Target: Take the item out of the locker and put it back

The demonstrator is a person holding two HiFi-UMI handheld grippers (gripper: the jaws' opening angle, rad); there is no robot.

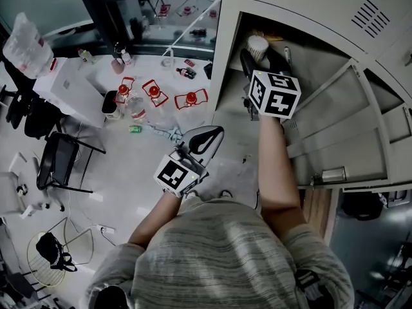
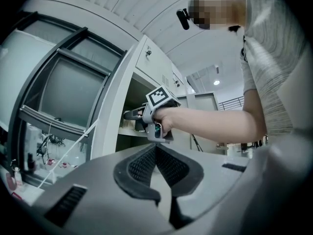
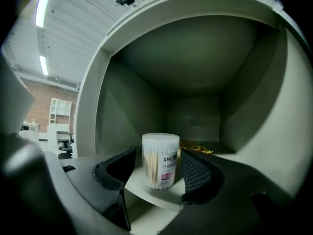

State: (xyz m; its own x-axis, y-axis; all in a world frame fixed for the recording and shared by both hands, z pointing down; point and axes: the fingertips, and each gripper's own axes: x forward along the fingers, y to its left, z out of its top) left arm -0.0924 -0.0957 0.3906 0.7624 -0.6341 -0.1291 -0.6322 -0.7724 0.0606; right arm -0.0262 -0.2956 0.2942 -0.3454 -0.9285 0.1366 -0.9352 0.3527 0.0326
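My right claw (image 3: 157, 154) stands wide at lower centre, the swab jar (image 3: 160, 161) upright between its jaws on the locker shelf (image 3: 146, 192). My left claw (image 2: 156, 150) is closed, empty.

Dim, greyish light; fisheye edges vignette to black.

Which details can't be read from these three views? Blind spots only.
Left gripper view: right gripper and hand block the locker interior.
Head view: right gripper covers most of the jar; only its lid shows.
Right gripper view: yellow item behind the jar, hidden by jar and jaw, unidentifiable; jar label curves away, print too small.
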